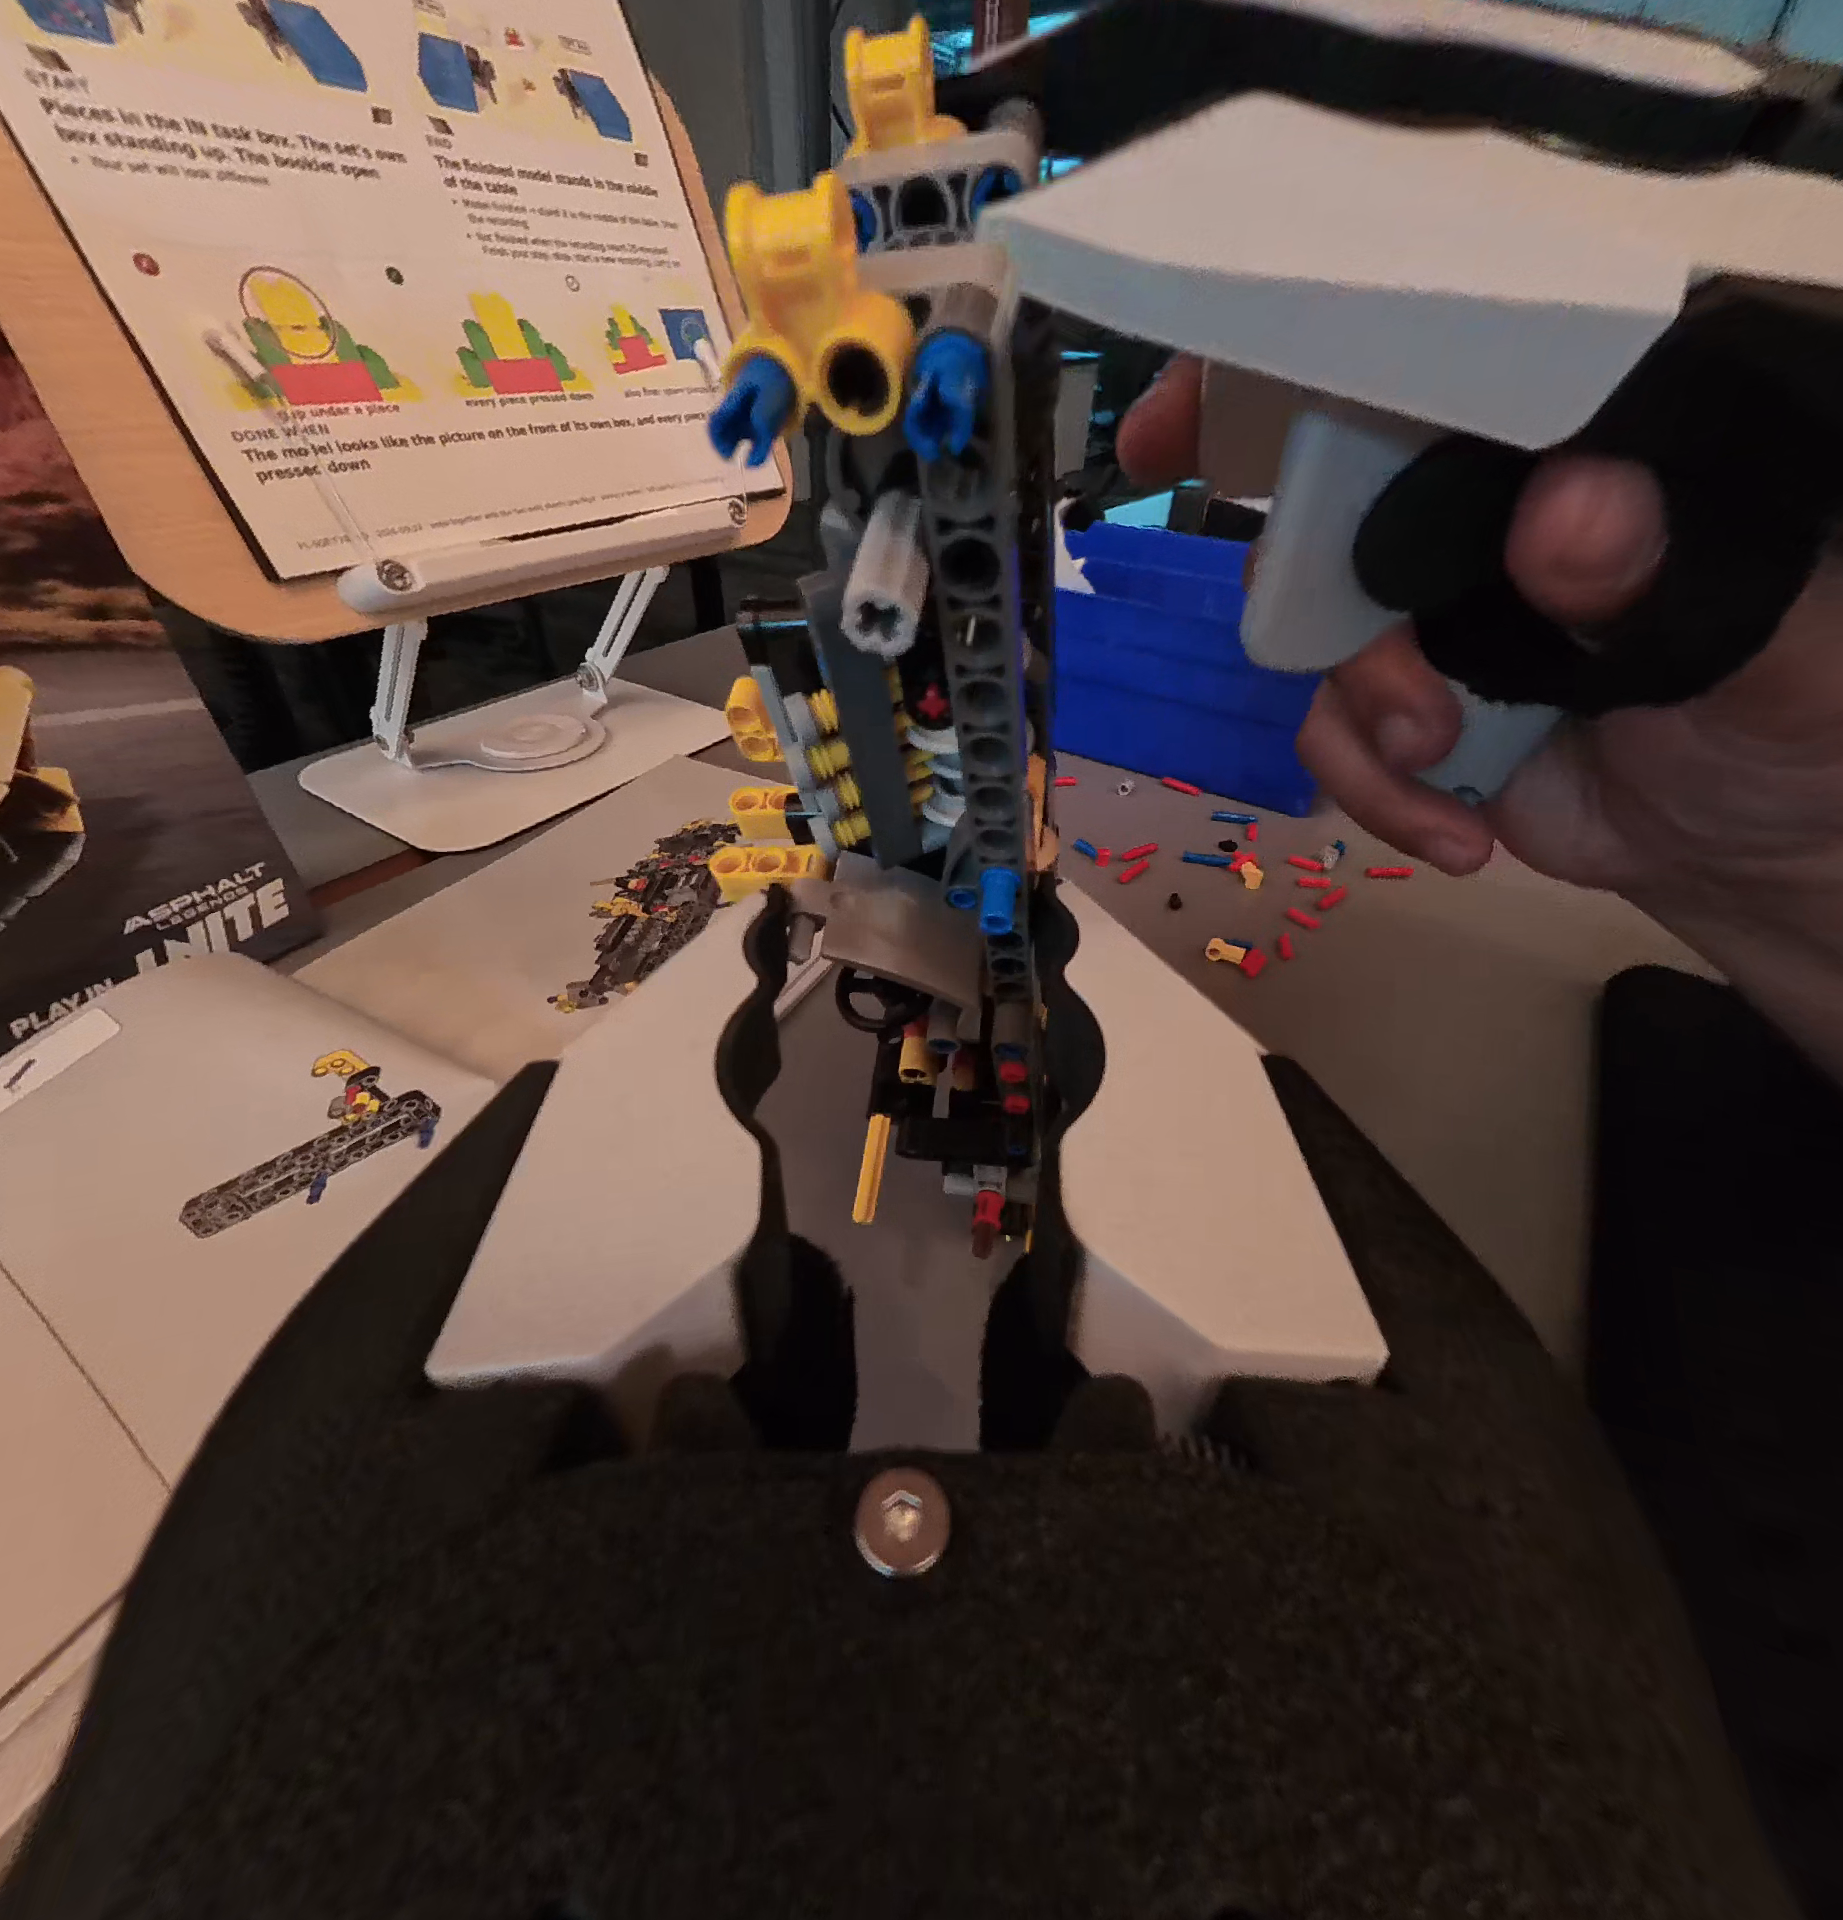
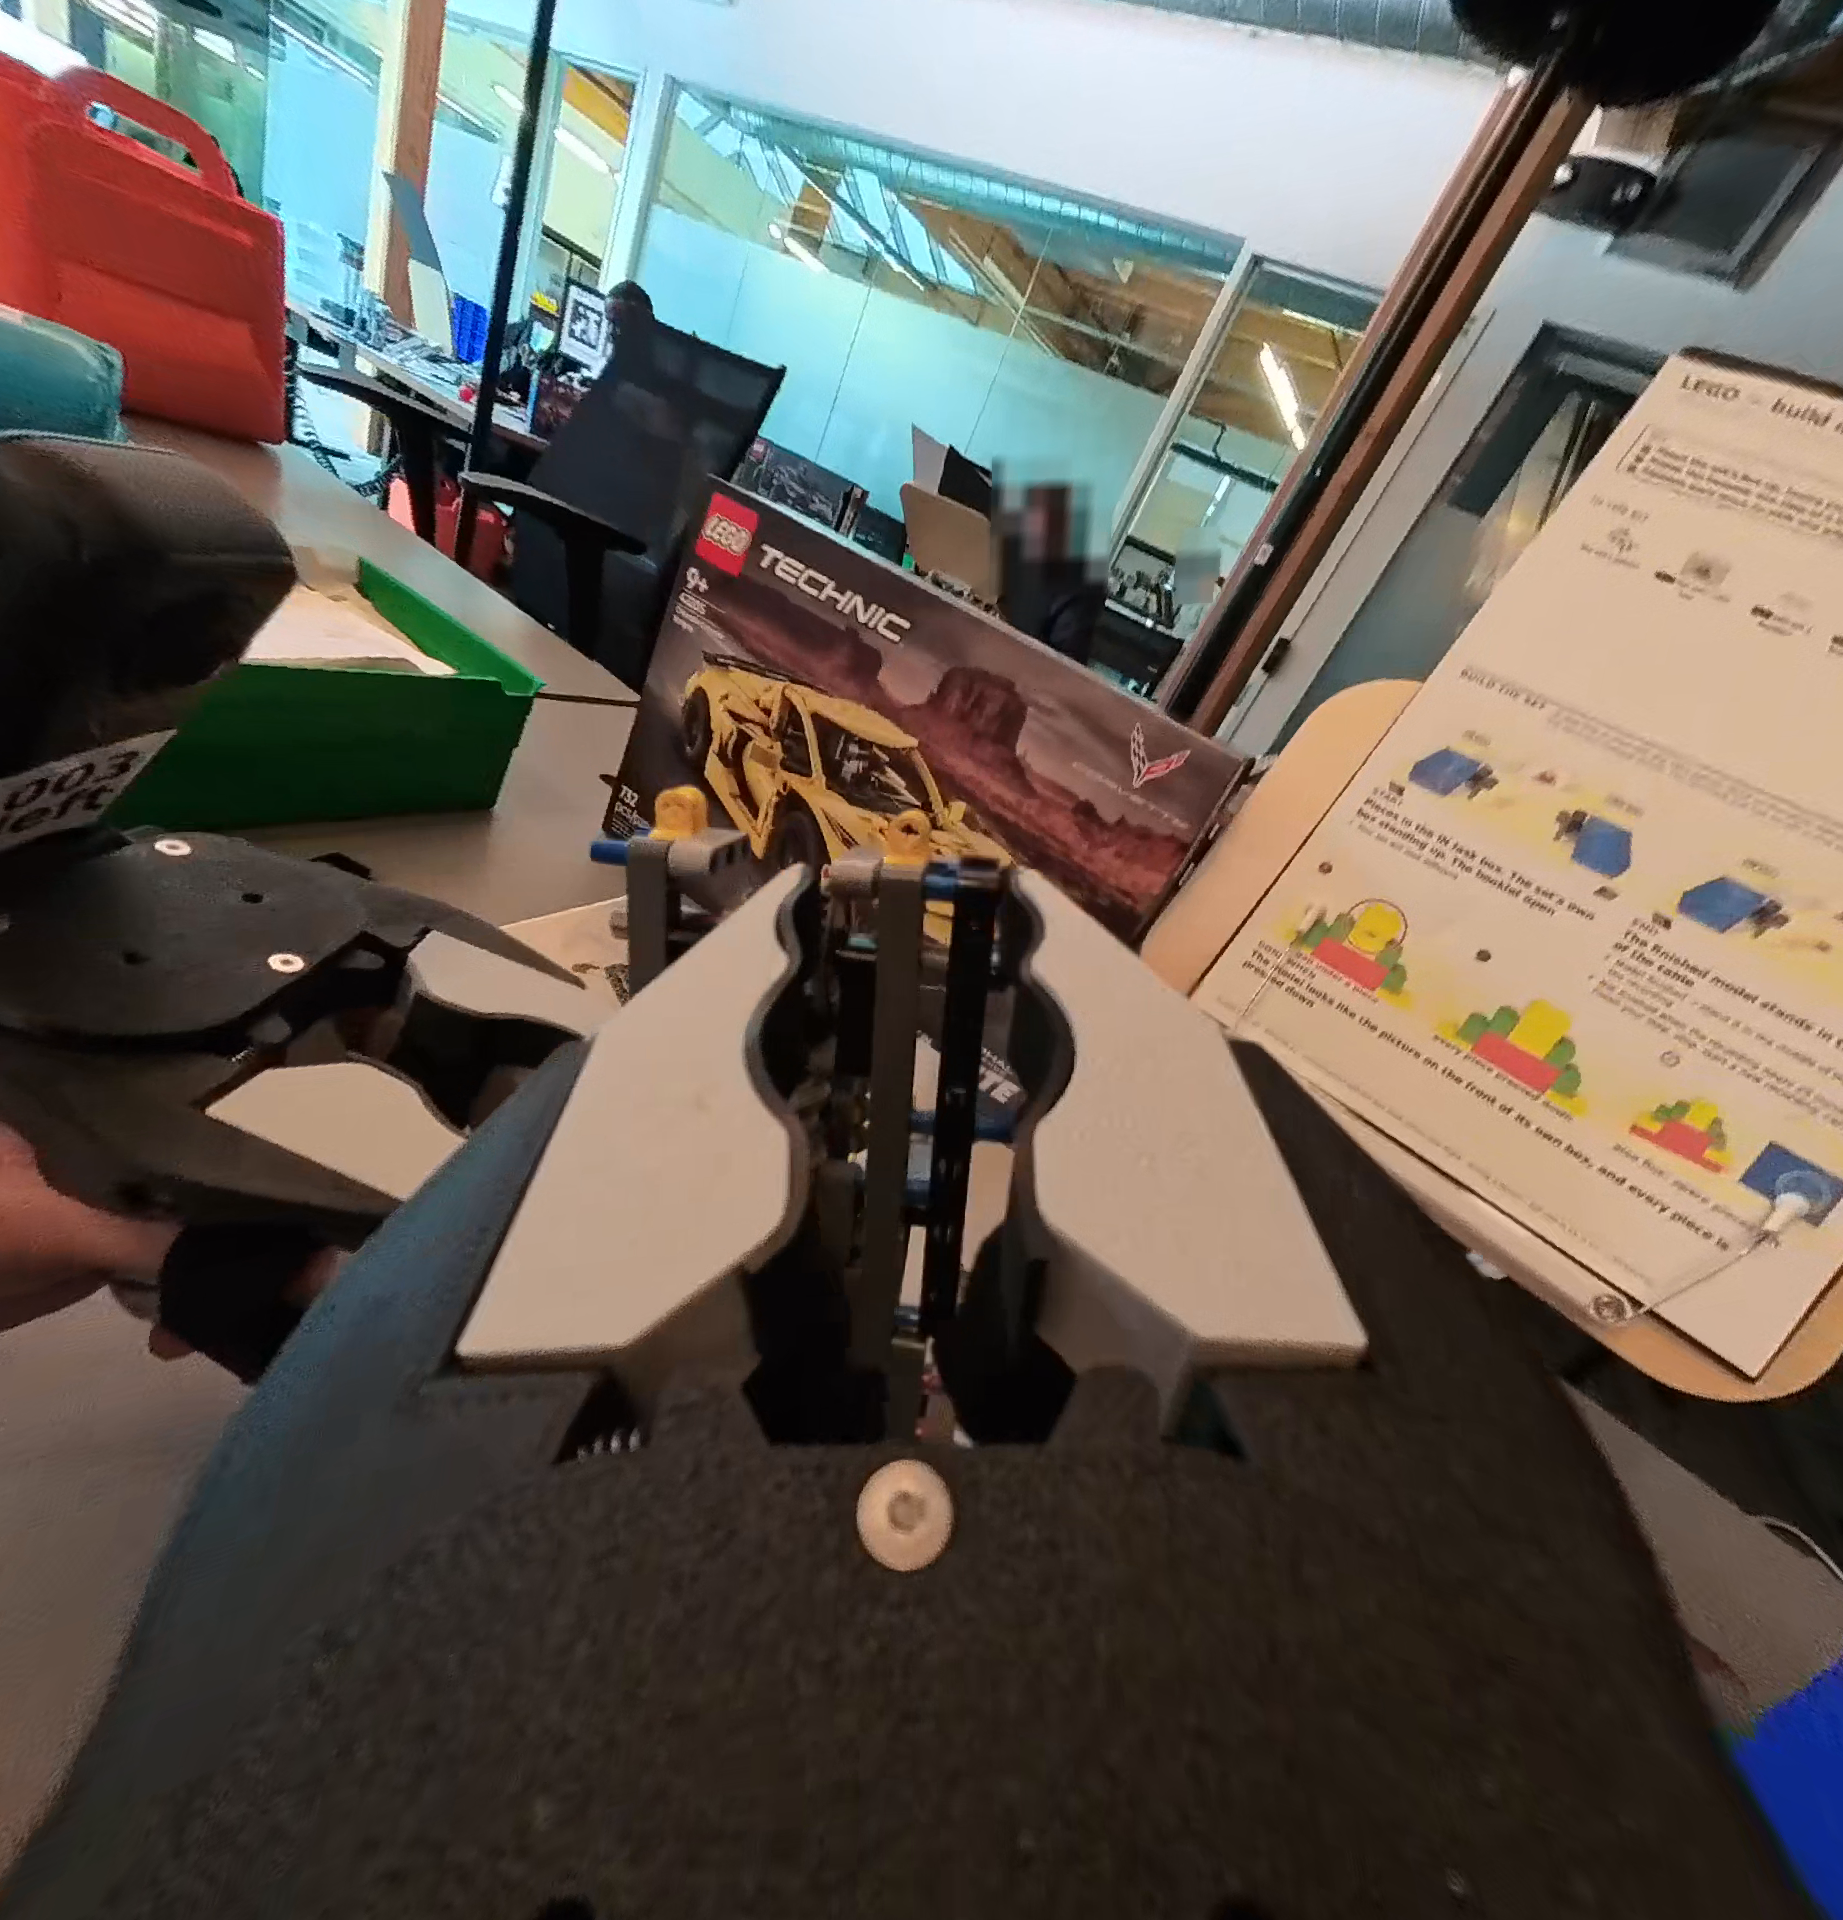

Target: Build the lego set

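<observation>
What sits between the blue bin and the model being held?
In the left wrist view, small loose red and blue pins lie scattered on the table between the blue bin and the model.

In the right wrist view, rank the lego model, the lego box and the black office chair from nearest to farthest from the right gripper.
1. lego model: gripped between the right gripper's fingers.
2. lego box: standing on the table just behind the model.
3. black office chair: far back, left of centre, past the table.
</observation>
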Tool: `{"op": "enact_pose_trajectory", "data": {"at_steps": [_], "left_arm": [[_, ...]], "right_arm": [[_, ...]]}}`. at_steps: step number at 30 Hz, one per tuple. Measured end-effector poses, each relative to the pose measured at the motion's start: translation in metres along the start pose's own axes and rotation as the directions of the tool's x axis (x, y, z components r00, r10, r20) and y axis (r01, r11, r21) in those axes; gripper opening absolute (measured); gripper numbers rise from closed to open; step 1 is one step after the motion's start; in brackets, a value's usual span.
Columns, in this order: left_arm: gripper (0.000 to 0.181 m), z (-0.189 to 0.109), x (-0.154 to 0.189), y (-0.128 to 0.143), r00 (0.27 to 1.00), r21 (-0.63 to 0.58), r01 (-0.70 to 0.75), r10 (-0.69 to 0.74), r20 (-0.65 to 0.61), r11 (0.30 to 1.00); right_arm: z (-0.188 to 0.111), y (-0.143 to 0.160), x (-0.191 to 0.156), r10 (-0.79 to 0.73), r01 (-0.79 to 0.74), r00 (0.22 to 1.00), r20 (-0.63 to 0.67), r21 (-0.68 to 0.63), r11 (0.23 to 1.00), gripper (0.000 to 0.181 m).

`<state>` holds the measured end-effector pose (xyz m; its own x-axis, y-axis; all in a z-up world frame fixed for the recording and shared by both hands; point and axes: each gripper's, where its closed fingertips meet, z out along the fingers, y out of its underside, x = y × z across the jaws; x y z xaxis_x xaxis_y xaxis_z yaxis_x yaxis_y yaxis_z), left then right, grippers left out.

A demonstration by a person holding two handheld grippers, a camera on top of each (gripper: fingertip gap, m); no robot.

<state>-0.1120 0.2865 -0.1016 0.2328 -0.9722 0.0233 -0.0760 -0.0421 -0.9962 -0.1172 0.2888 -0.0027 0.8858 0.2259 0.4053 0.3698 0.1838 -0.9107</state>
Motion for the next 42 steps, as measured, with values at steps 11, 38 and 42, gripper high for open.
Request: {"op": "enact_pose_trajectory", "data": {"at_steps": [11,38,42], "left_arm": [[0.05,-0.002,0.006,-0.007,0.995,0.012,-0.092,0.092,0.029,0.996],[0.022,-0.009,0.048,-0.073,0.982,0.271,-0.185,0.167,0.089,0.945],[0.022,-0.009,0.048,-0.073,0.982,0.266,-0.181,0.162,0.093,0.947]], "right_arm": [[-0.009,-0.002,0.011,0.006,-0.004,0.998,-0.055,0.041,0.999,0.031],[-0.021,-0.001,0.01,0.143,-0.143,0.989,-0.036,-0.002,0.99,0.035],[-0.022,-0.001,0.011,0.157,-0.157,0.987,-0.041,0.007,0.988,0.035]]}}
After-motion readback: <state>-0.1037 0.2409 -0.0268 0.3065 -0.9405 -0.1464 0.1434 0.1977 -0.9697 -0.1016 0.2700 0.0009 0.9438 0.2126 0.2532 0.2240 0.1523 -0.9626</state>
